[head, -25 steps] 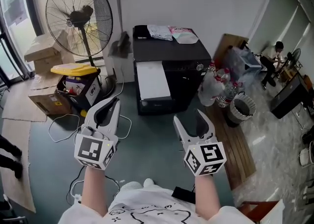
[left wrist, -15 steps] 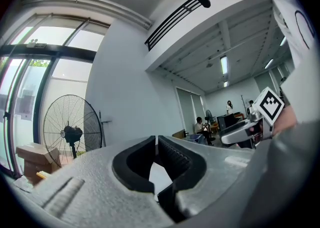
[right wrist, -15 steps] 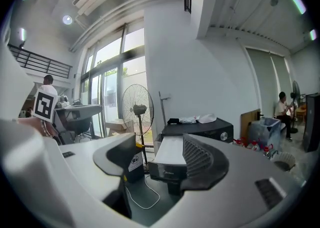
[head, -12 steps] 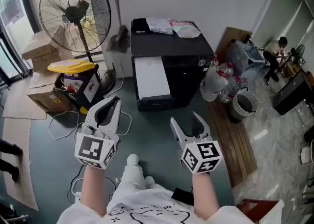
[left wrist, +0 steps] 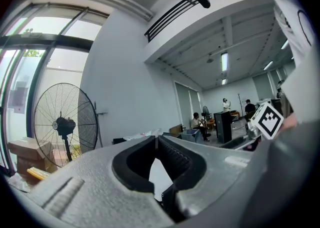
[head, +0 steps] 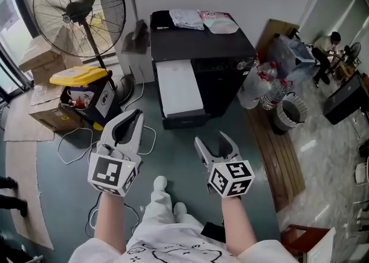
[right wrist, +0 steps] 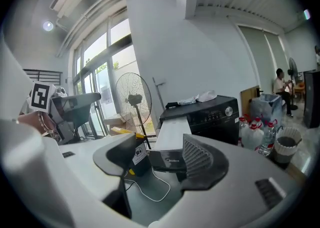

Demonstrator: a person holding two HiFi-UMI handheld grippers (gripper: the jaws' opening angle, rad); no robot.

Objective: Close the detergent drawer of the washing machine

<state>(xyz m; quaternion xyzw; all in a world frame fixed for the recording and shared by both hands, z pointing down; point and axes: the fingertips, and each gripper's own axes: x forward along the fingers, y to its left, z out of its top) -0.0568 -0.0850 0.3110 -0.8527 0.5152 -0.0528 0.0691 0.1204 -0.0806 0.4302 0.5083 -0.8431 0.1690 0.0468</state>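
A black washing machine (head: 202, 45) stands against the far wall, and its white-topped drawer (head: 180, 87) juts out of the front toward me. In the right gripper view the drawer (right wrist: 171, 133) and the machine (right wrist: 212, 114) lie straight ahead. My left gripper (head: 136, 116) hovers over the floor, short of the drawer and left of it, jaws shut on nothing; its tips (left wrist: 156, 137) meet. My right gripper (head: 210, 139) is open and empty, below the drawer's front edge and well short of it; between its jaws (right wrist: 162, 154) I see floor.
A tall pedestal fan (head: 78, 11), a yellow-lidded bin (head: 86, 77) and cardboard boxes (head: 43, 63) stand left of the machine. Cables (head: 75, 141) trail on the floor. Water bottles (head: 262, 91), a waste bin (head: 286, 122) and a wooden board (head: 277, 152) are on the right. Clothes (head: 199, 19) lie on the machine.
I have stepped toward the machine, so it sits nearer and lower in the head view. A foot now shows below. Both grippers keep their jaw states.
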